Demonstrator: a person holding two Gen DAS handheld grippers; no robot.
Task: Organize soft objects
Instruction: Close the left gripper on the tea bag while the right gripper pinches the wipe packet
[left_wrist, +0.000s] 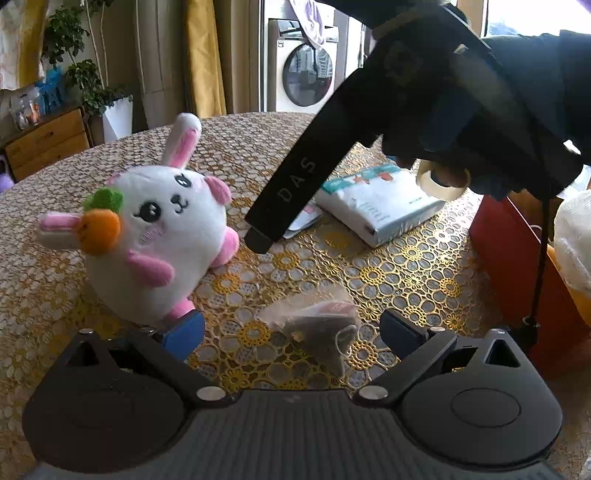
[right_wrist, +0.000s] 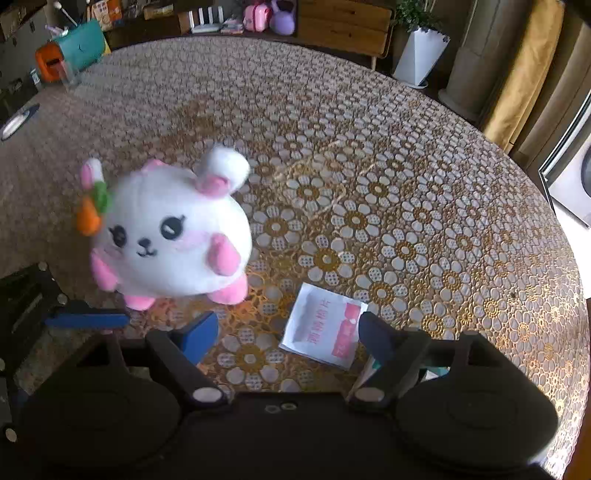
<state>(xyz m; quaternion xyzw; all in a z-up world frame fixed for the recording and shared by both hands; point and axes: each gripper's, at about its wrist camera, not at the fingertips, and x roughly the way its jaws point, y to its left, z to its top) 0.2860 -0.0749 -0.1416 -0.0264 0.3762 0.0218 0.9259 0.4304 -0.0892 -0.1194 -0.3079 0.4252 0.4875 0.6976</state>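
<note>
On worktop (right_wrist: 369, 147), round, under lace-pattern cover of gold and white flowers:

1. Plush rabbit (left_wrist: 155, 229): white body, pink ears, paws and feet, orange carrot with green top at one ear. Lying on cover left of centre in left wrist view; in right wrist view (right_wrist: 173, 236) just beyond and left of right gripper, face toward camera.

2. Pyramid tea bag (left_wrist: 317, 328): translucent, dark contents, string attached. Resting on cover between fingers of left gripper, untouched by either pad.

3. Pink-and-white sachet (right_wrist: 325, 328): flat, printed with pink lettering. Flat on cover, near right-hand finger of right gripper, not visibly pressed.

4. Tissue pack (left_wrist: 373, 206): white wrapper, small orange and green print. Beyond tea bag, partly under dark-sleeved arm in left wrist view.

5. Red box (left_wrist: 517, 258): at right edge, near pale soft bundle (left_wrist: 572, 243), only partly in view.

6. Left gripper (left_wrist: 291, 328): blue pads well apart, nothing clamped, pointing down at tea bag.

7. Right gripper (right_wrist: 288, 332): jaws spread wide, nothing pinched; seen from left wrist camera as dark finger marked DAS, tip close beside rabbit's foot.

Background only: washing machine (left_wrist: 306, 70), potted plant (left_wrist: 107, 96), yellow curtain (left_wrist: 203, 55), wooden drawers (left_wrist: 48, 140).
</note>
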